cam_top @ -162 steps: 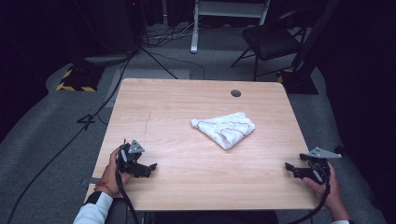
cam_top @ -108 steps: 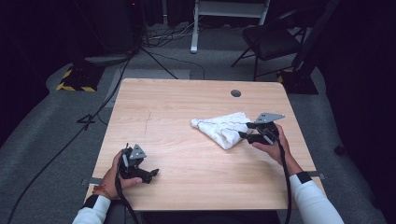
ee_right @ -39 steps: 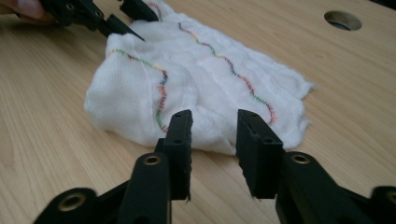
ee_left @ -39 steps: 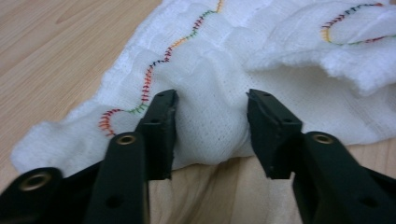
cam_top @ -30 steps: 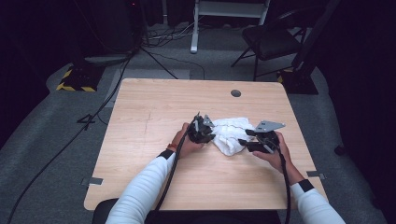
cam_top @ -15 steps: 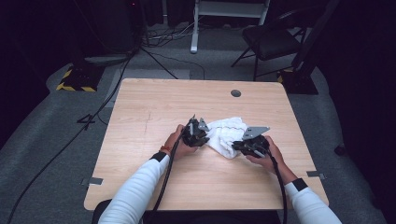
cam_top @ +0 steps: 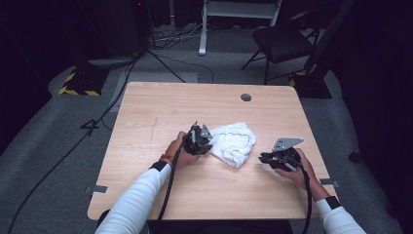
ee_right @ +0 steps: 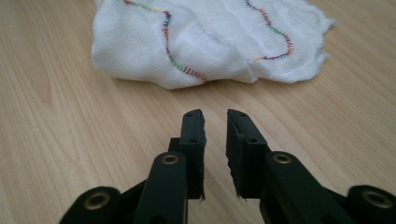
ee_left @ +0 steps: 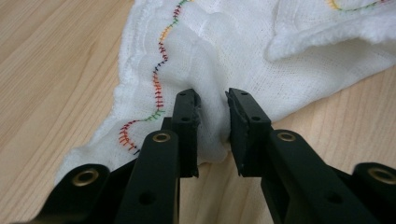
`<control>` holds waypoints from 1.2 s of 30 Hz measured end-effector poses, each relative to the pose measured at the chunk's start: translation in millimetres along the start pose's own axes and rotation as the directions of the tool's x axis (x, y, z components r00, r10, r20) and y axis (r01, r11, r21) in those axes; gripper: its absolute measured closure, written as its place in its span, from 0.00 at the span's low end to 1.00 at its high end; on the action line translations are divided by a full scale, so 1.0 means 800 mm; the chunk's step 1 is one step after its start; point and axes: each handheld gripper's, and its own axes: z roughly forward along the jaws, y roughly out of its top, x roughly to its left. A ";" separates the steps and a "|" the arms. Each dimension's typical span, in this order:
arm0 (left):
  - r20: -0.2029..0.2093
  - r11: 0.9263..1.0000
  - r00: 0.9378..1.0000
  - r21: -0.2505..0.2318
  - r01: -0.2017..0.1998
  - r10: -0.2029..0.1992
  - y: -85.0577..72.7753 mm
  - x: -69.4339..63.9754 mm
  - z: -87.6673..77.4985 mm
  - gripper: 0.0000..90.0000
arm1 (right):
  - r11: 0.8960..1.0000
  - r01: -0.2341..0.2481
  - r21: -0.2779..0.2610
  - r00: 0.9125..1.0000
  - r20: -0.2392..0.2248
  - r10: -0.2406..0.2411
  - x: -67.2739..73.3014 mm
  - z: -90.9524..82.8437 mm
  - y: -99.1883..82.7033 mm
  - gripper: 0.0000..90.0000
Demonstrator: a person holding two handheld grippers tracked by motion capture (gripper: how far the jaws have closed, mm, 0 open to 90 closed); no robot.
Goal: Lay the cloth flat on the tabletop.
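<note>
The left hand-held gripper (ee_left: 212, 100) is clamped on a fold at the cloth (ee_left: 243, 51) edge; its jaws just eased a bit wider, cloth between them. The right hand-held gripper (ee_right: 215, 116) has nothing in it. Its jaws stand a little apart & just opened some. The cloth lies bunched mid table (cam_top: 160, 105), running from the left one toward the right. It's straight ahead of the right one, near but not touching. So left is nearer. The high view shows both hands w/ the cloth between. The left gripper view shows the pinch up close, prob. a tight one.
</note>
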 end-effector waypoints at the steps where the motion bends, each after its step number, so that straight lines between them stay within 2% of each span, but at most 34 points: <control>1: -0.002 1.000 1.000 -0.003 -0.002 0.002 -0.002 0.000 -0.002 0.79 | 1.000 -0.007 -0.012 1.000 -0.001 0.007 0.000 0.000 0.003 0.80; 3: -0.013 1.000 1.000 -0.006 -0.018 0.018 -0.008 -0.003 -0.006 0.76 | 1.000 0.008 -0.017 1.000 -0.001 -0.008 0.004 0.002 0.009 0.75; 7: -0.010 1.000 1.000 -0.019 -0.006 0.006 -0.017 -0.003 -0.017 0.70 | 0.999 0.025 -0.031 1.000 -0.006 -0.025 0.012 0.009 0.020 0.67; 10: -0.003 0.998 1.000 -0.059 0.023 -0.023 -0.024 -0.003 -0.029 0.61 | 0.998 0.026 -0.053 0.999 -0.019 -0.027 0.020 0.015 0.032 0.60; 13: 0.001 0.996 0.999 -0.073 0.044 -0.045 -0.029 -0.004 -0.038 0.50 | 0.996 0.036 -0.082 0.999 -0.020 -0.038 0.027 0.022 0.048 0.51; 16: -0.014 0.995 0.998 -0.080 0.057 -0.058 -0.032 -0.005 -0.042 0.39 | 0.993 0.046 -0.106 0.998 -0.030 -0.049 0.035 0.035 0.065 0.45; 20: -0.030 0.995 0.998 -0.084 0.059 -0.062 -0.030 -0.007 -0.041 0.32 | 0.994 0.061 -0.096 0.997 -0.048 -0.065 0.046 0.055 0.078 0.41; 23: -0.044 0.996 0.998 -0.080 0.045 -0.048 -0.029 -0.009 -0.040 0.32 | 0.994 0.085 -0.062 0.995 -0.048 -0.088 0.055 0.072 0.084 0.41; 25: -0.039 0.996 0.999 -0.080 0.030 -0.033 -0.028 -0.009 -0.039 0.41 | 0.996 0.080 -0.035 0.996 -0.027 -0.081 0.059 0.082 0.087 0.44; 26: -0.046 0.997 0.999 -0.074 0.023 -0.026 -0.027 -0.009 -0.039 0.42 | 0.997 0.077 -0.025 0.997 -0.022 -0.077 0.060 0.085 0.088 0.49; 28: -0.030 0.997 0.999 -0.072 0.021 -0.023 -0.028 -0.007 -0.038 0.49 | 0.996 0.091 -0.010 0.995 -0.042 -0.092 0.063 0.088 0.088 0.62; 29: -0.041 0.998 0.999 -0.067 0.022 -0.025 -0.028 -0.005 -0.036 0.51 | 0.994 0.106 -0.004 0.993 -0.048 -0.106 0.064 0.088 0.087 0.69; 32: -0.073 0.998 0.996 -0.042 0.045 -0.048 -0.030 0.005 -0.032 0.53 | 0.992 0.124 -0.007 0.990 -0.065 -0.124 0.064 0.083 0.083 0.85; 36: -0.081 0.994 0.992 -0.047 0.097 -0.100 -0.037 0.021 -0.035 0.52 | 0.990 0.137 -0.021 0.988 -0.070 -0.138 0.061 0.066 0.075 0.92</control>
